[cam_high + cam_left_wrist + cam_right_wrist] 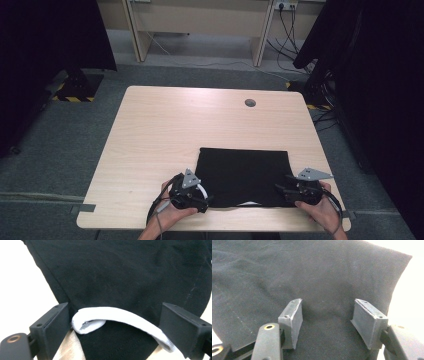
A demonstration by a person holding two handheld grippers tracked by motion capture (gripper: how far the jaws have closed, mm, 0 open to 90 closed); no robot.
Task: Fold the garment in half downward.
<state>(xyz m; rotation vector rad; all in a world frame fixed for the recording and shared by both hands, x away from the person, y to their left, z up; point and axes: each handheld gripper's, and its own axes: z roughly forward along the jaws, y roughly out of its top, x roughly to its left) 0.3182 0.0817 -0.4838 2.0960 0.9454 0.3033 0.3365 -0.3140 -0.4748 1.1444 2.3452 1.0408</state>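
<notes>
The black cloth (pixel 243 176) lies flat and folded into a rough rectangle on the near half of your bench (pixel 165 130), a little right of centre, with its near edge close to the bench's front edge. A white band (pixel 117 315) curls out from the cloth at its near left corner, and in the high view a small white sliver also shows along the near edge toward the middle. Your left hand-held gripper (pixel 200 192) sits at that near left corner; in the left gripper view its jaws stand wide apart on either side of the white band, with the black fabric running between them and nothing pinched. Your right hand-held gripper (pixel 286 186) is at the near right corner of the cloth; in the right gripper view its jaws are likewise spread wide over the dark weave, close to the cloth's right edge, and they clamp nothing. Your left hand (pixel 172 212) and right hand (pixel 322 207) wrap the gripper bodies from the bottom of the high view, and each gripper carries a grey three-cornered plate on top. Farther back on the bench a small round dark grommet (pixel 250 103) sits near the far edge, well apart from the cloth. Beyond the bench lies grey floor, with cables at the far right.
</notes>
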